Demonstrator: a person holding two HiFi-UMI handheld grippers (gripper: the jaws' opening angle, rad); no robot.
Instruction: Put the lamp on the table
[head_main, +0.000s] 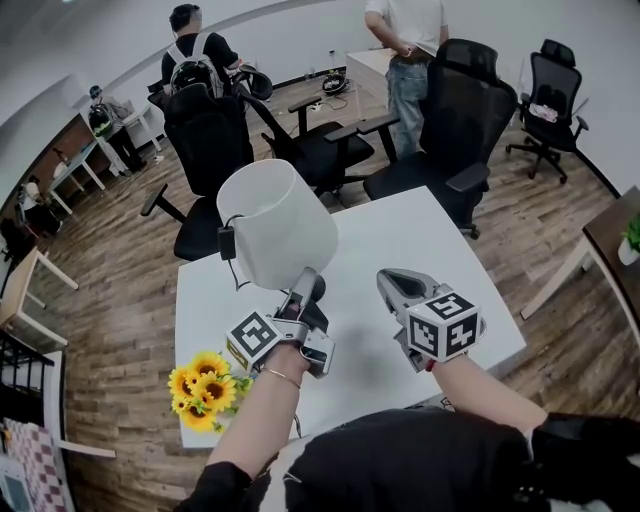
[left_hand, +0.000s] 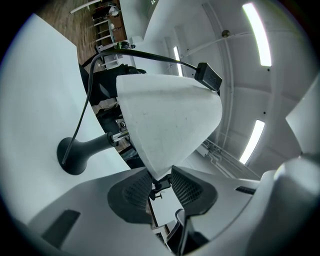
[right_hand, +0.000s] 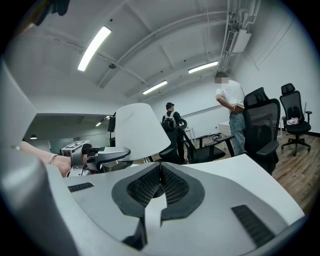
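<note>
While the lamp (head_main: 275, 225) already stands on the white table (head_main: 410, 235), the left gripper (head_main: 303, 283) has its 2 jaws spread around the shade rim (left_hand: 159, 170) (apparently not pinching) and the right gripper (head_main: 396, 283) is pressed together, empty, so only withdrawing remains.

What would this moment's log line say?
white-shaded dark-based lamp standing on white table | left tool open, shade's lower edge between jaws | right tool shut, empty

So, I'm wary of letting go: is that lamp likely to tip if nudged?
Probably top-heavy: the lamp carries a wide shade over a small flared base, so a push high up may tip it. The shade looks thin, likely denting if squeezed. The dangling cord could snag and drag it.
</note>
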